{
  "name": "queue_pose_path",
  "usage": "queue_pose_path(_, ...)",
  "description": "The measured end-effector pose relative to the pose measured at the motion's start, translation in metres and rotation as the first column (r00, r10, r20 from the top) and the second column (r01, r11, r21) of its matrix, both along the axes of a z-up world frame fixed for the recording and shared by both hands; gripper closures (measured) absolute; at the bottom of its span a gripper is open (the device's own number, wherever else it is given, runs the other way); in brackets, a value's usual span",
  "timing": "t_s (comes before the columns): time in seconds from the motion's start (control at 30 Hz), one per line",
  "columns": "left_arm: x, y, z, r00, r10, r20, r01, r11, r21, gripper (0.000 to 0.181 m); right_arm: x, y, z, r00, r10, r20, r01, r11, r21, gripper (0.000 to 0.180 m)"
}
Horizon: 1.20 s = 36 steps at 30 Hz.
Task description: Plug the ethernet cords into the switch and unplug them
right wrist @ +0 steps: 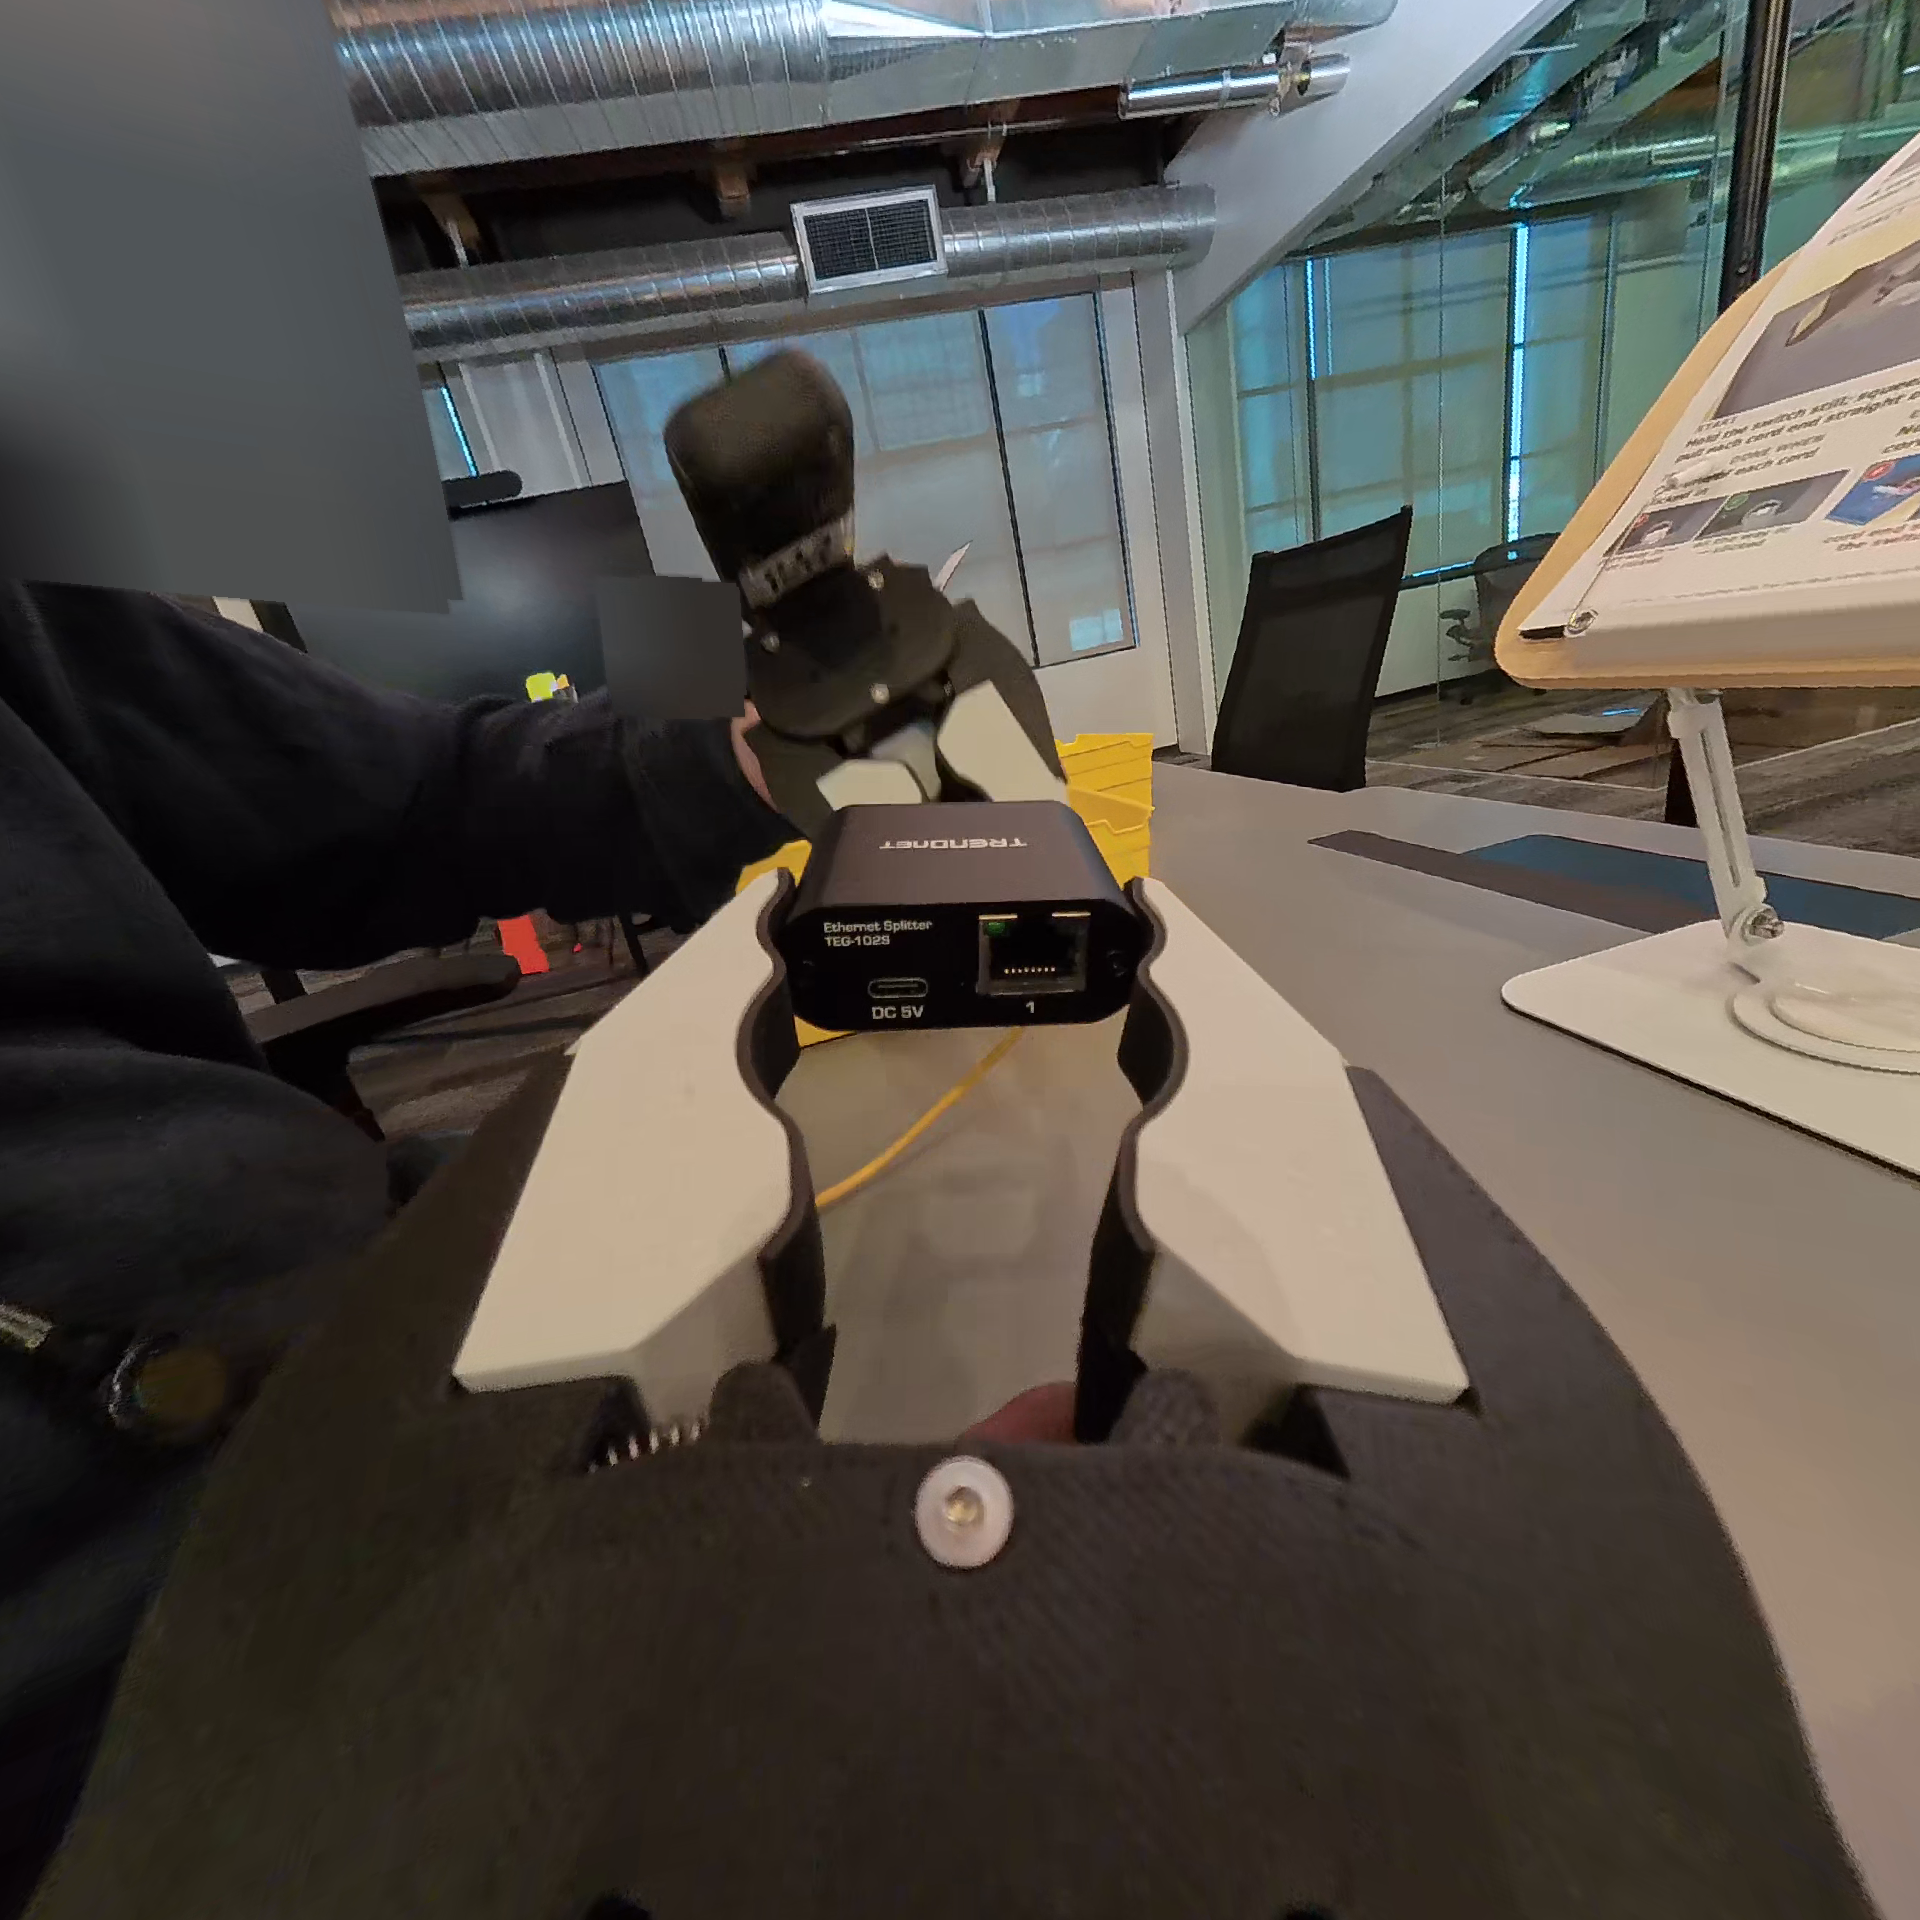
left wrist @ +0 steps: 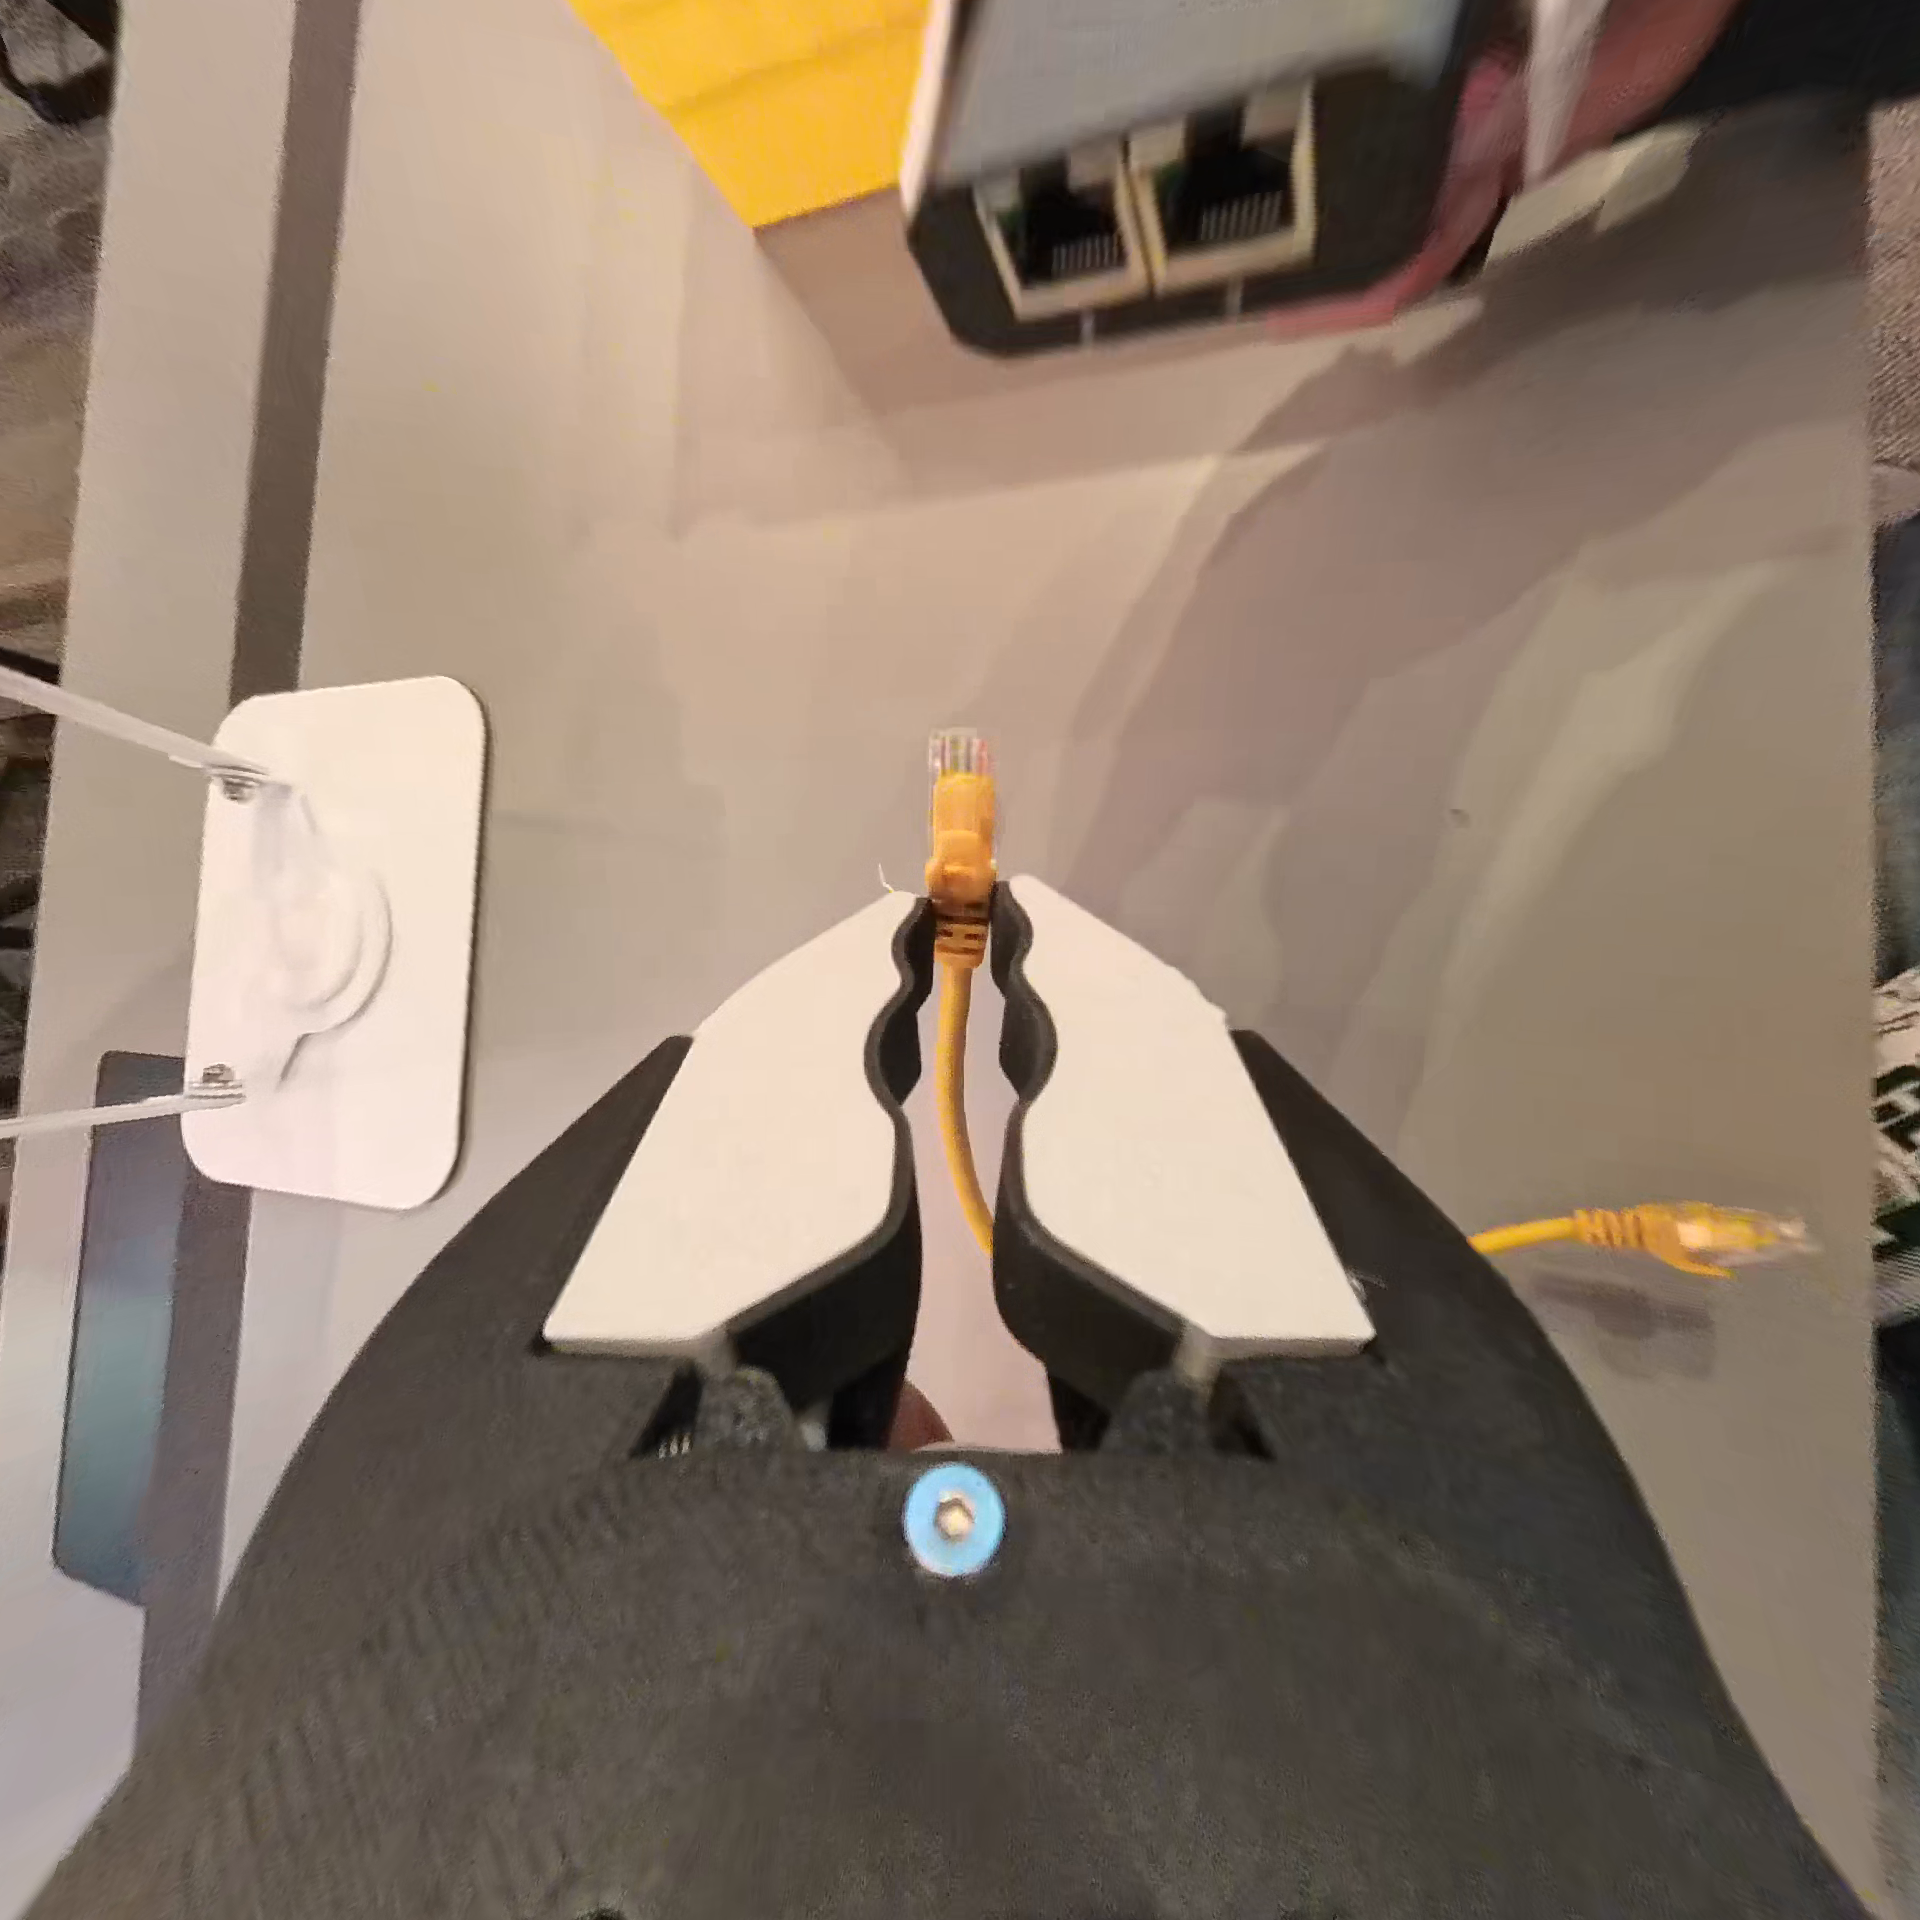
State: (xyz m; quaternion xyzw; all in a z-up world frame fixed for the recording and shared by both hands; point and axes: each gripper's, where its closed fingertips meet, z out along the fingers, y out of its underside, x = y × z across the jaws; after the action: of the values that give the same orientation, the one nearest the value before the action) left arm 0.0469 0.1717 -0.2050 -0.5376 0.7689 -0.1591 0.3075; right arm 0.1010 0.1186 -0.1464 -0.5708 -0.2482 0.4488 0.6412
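My left gripper is shut on a yellow ethernet cord just behind its clear plug, which points up toward the switch. The black switch hangs above the grey table at the top of the left wrist view, blurred, with two empty ports facing the plug and a gap between them. My right gripper is shut on the switch, gripping its two sides; one port and a small socket face this camera. The left gripper shows behind the switch. A second yellow plug lies at the right.
A white stand base sits on the grey table at the left; it also shows at the right, carrying a tilted instruction board. A yellow bin stands beyond the switch. A person's dark sleeve reaches in from the left.
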Motion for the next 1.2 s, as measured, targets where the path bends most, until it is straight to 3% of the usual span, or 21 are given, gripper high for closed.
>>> queue_pose_path(0.03, 0.000, -0.002, 0.008, 1.000, -0.003, 0.002, 0.003, 1.000, -0.010, 0.171, -0.001, 0.002, 0.000, 1.000, 0.002, 0.005, -0.002, 1.000, 0.003, 0.119)
queue_pose_path(0.27, 0.004, -0.016, 0.027, 0.998, -0.043, -0.039, 0.040, 0.997, -0.068, 0.171, -0.012, 0.012, -0.007, 0.994, -0.013, 0.108, 0.009, 0.999, 0.035, 0.119)
queue_pose_path(0.5, 0.005, -0.011, 0.038, 0.998, -0.033, -0.055, 0.028, 0.996, -0.088, 0.171, -0.014, 0.015, -0.004, 0.993, -0.003, 0.117, -0.003, 0.999, 0.052, 0.119)
queue_pose_path(1.2, 0.001, -0.019, 0.025, 0.966, -0.089, -0.242, 0.056, 0.989, -0.140, 0.171, -0.026, 0.015, -0.015, 0.948, -0.020, 0.317, -0.018, 0.993, 0.116, 0.119)
